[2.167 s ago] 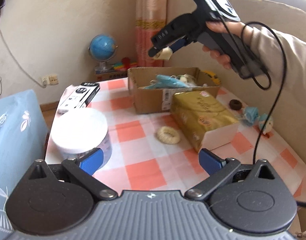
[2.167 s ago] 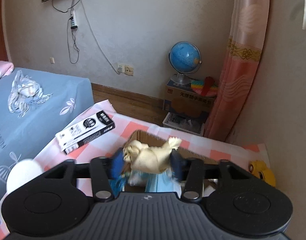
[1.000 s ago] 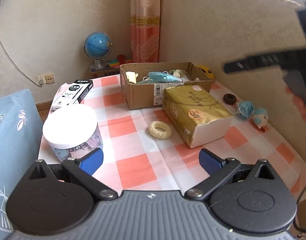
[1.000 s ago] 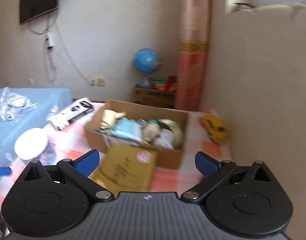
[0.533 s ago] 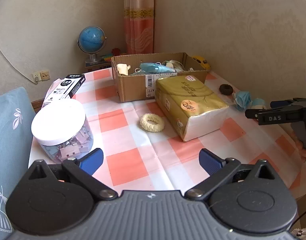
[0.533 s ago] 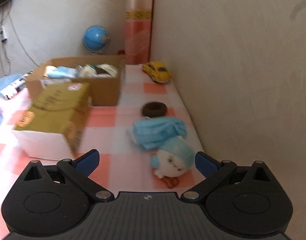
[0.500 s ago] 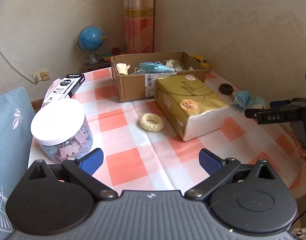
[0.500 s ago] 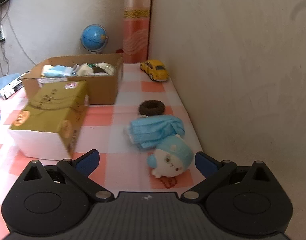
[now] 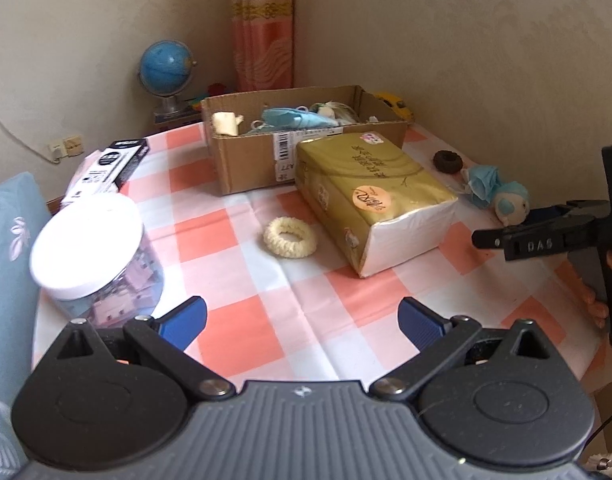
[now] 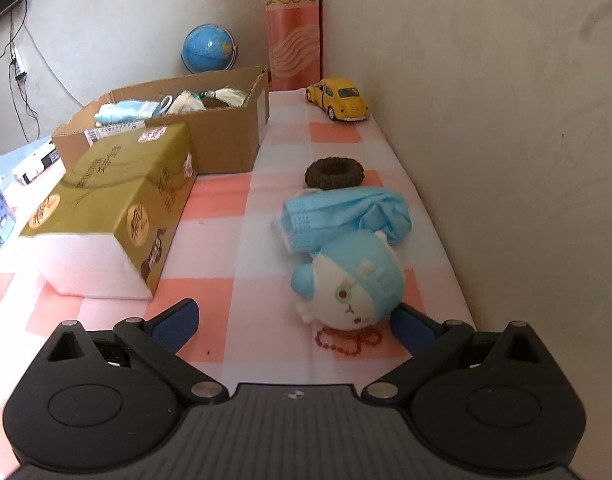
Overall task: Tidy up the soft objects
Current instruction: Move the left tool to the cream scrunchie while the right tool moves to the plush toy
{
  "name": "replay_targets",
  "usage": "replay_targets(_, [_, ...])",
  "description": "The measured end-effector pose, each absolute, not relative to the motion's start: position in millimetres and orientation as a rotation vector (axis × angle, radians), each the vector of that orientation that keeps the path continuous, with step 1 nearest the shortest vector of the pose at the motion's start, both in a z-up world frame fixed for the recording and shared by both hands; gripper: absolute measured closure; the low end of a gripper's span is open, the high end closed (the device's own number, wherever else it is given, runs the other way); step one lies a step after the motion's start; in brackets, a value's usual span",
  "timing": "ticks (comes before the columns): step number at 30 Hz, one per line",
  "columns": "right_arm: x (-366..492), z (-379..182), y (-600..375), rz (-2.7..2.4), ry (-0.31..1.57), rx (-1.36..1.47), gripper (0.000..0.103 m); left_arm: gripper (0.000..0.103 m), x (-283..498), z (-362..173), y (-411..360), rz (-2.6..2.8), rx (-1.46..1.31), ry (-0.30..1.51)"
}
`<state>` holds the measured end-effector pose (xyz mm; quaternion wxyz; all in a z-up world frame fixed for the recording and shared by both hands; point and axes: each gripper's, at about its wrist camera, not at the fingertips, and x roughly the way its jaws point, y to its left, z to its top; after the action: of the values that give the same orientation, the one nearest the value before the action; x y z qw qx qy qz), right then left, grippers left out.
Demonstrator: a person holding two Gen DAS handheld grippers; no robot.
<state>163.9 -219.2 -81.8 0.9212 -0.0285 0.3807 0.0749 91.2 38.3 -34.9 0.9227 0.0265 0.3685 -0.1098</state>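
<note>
The right claw (image 10: 292,322) has come down low since a moment ago, and the little plush toy (image 10: 347,278) now looks bigger and sits right at its tips. Two seconds back this claw held a yellowish soft thing over the cardboard box (image 10: 226,136). That thing now lies in the box, so the claw has come for the next one.

The right claw is spread wide and holds nothing. Its right fingertip (image 10: 409,328) is just beside the toy, maybe touching it. The other tip is well apart on the left. I think it is spread like this so the round toy can fit in between before it squeezes.

The plush toy lies near the right edge of the tabletop (image 10: 210,284), close to the wall. A red bead chain (image 10: 347,340) lies just below it. A crumpled blue face mask (image 10: 345,216) touches the toy on its far side. Past the mask is a dark brown scrunchie (image 10: 334,173). A yellow toy car (image 10: 337,99) sits at the far right corner. It is hard, so I think it stays out.

The left claw (image 9: 302,318) is also spread wide and empty. It hangs near the front edge and seems to wait. A cream scrunchie (image 9: 290,237) lies in the middle, just beside a gold tissue pack (image 9: 369,196). The box at the far edge already holds masks and other soft things. A plastic jar with a white lid (image 9: 88,248) stands near the left edge.
</note>
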Motion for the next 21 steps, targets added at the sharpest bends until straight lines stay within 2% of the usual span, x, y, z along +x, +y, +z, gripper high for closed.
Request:
replay_targets(13, [154, -84, -212, 0.118, 0.77, -0.098, 0.0, 0.002, 143, -65, 43, -0.276, 0.148, 0.8])
replay_targets(16, [151, -85, -212, 0.116, 0.752, -0.096, 0.0, 0.009, 152, -69, 45, -0.251, 0.149, 0.784])
replay_targets(20, [149, -86, -213, 0.116, 0.745, -0.095, 0.0, 0.023, 161, -73, 47, -0.267, 0.125, 0.777])
replay_targets(21, [150, -86, -213, 0.117, 0.744, -0.095, 0.0, 0.023, 162, -73, 47, -0.274, 0.121, 0.771])
